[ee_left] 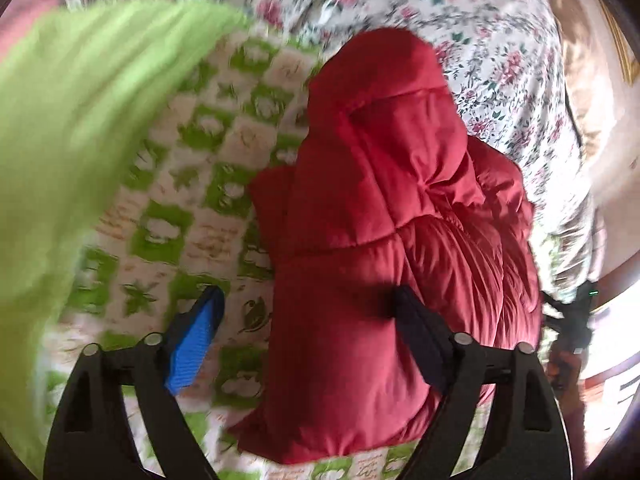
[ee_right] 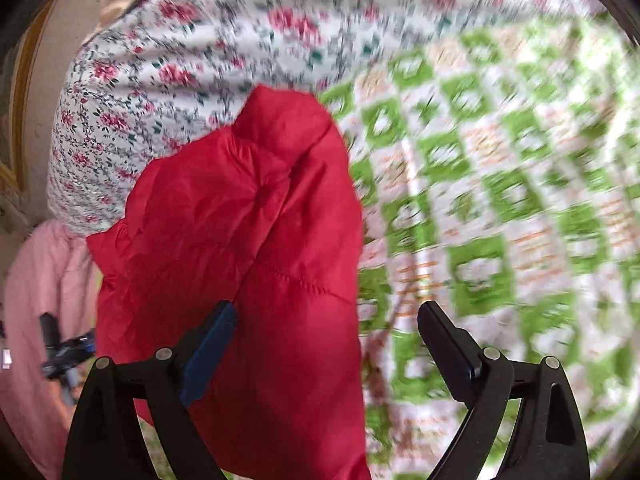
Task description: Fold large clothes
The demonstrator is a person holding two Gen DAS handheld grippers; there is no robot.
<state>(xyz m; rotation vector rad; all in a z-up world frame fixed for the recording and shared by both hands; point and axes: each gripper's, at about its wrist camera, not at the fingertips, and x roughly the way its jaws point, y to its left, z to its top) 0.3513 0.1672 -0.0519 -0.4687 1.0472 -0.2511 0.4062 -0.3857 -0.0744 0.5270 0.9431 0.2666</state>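
A red puffy quilted jacket (ee_left: 384, 216) lies bunched in a folded heap on a green-and-white patterned bedspread (ee_left: 200, 200). My left gripper (ee_left: 308, 296) is open and empty, hovering over the jacket's near left edge. In the right wrist view the jacket (ee_right: 240, 240) fills the lower left. My right gripper (ee_right: 326, 312) is open and empty, its fingers straddling the jacket's right edge above the bedspread (ee_right: 500, 200). Both views are motion-blurred.
A plain green cloth (ee_left: 80, 120) hangs or lies at the left. A white floral sheet (ee_left: 460, 32) covers the bed beyond the jacket. Pink fabric (ee_right: 36, 300) lies at the left edge. The other gripper (ee_left: 572, 320) shows at the right.
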